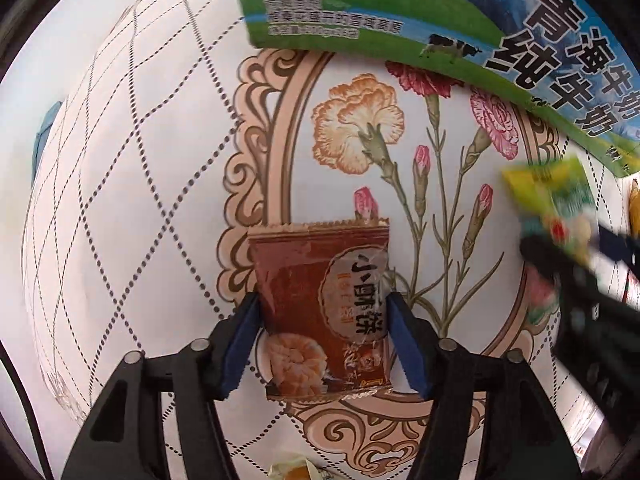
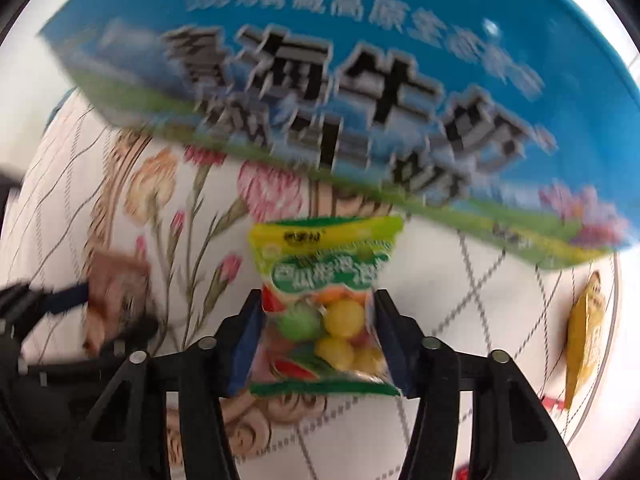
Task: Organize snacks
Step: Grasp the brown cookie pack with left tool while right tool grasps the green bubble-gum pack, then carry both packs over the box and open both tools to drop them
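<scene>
**Both tools loaded, milk carton box dead ahead**

We have a snack in each tool. The left tool [image 1: 322,312] is closed onto the brown biscuit packet [image 1: 320,308], its blue pads [image 1: 240,344] pressing the packet's two long edges. The packet's long axis runs straight out along the fingers toward 12 o'clock, its crimped top edge leading. The right tool [image 2: 318,334] is clamped the same way around the bag of coloured candy balls [image 2: 324,304], yellow-green header pointing to 12 o'clock.

Both packets hang above the flowered desk [image 1: 140,160]. The big blue-and-green milk carton box [image 2: 340,100] fills the right wrist view from 10 to 2 o'clock, just beyond the candy bag's top. From the left wrist it sits further round, at 1 to 2 o'clock, its near corner at 12. So we judge the right hand is nearer the box, and the left must swing rightward to reach it; we cannot see an opening in it.

A yellow packet [image 2: 586,336] lies on the desk at 3 o'clock of the right tool, and another wrapper [image 1: 296,470] peeks in at 6 o'clock below the left.
</scene>
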`<state>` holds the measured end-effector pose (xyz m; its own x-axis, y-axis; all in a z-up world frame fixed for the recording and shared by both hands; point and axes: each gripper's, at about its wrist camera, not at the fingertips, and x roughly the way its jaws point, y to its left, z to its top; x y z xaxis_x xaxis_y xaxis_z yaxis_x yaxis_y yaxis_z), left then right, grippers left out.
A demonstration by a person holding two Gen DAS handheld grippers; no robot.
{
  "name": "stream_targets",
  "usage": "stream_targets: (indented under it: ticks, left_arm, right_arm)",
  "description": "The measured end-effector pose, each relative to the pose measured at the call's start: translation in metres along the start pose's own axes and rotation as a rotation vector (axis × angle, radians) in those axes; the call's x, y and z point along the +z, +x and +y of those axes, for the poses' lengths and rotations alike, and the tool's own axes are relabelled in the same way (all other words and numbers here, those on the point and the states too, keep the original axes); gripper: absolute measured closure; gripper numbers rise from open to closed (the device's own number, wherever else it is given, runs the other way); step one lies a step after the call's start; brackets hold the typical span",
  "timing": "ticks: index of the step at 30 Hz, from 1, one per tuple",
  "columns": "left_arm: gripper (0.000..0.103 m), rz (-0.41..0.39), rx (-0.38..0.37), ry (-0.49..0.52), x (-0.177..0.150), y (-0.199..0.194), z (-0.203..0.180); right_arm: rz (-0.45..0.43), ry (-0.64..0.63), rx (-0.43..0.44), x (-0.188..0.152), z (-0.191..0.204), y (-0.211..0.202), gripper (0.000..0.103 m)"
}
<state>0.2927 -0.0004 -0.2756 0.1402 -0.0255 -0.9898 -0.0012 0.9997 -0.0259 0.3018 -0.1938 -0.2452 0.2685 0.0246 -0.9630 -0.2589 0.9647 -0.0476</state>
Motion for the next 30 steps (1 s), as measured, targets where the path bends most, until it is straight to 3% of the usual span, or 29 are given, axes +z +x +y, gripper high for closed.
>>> stream_targets:
  ticks: [5,12,18,20,23,26,30]
  left_arm:
    - [0.049,-0.007,0.002,0.016,-0.027,-0.002,0.006]
    - [0.048,0.064,-0.026,0.06,-0.064,0.006,-0.003]
    - [0.047,0.092,-0.013,0.061,-0.06,0.019,0.0]
    - [0.047,0.093,-0.011,0.065,-0.054,0.021,-0.002]
    - [0.046,0.093,-0.006,0.061,-0.05,0.025,-0.004]
    - [0.047,0.088,-0.01,0.054,-0.048,0.026,-0.009]
    - [0.051,0.047,-0.021,0.05,-0.049,0.013,0.001]
  right_arm:
    - [0.019,-0.011,0.012,-0.039,-0.006,-0.01,0.048]
    - [0.093,0.104,0.088,-0.09,-0.027,-0.02,0.049]
    - [0.138,0.107,0.062,-0.078,-0.027,-0.003,0.045]
    - [0.152,0.088,0.053,-0.068,-0.022,0.003,0.033]
    - [0.163,0.069,0.016,-0.055,-0.009,0.016,0.028]
    - [0.127,0.049,-0.027,-0.052,0.002,0.024,0.032]
    - [0.057,0.037,-0.031,-0.076,0.015,0.009,0.045]
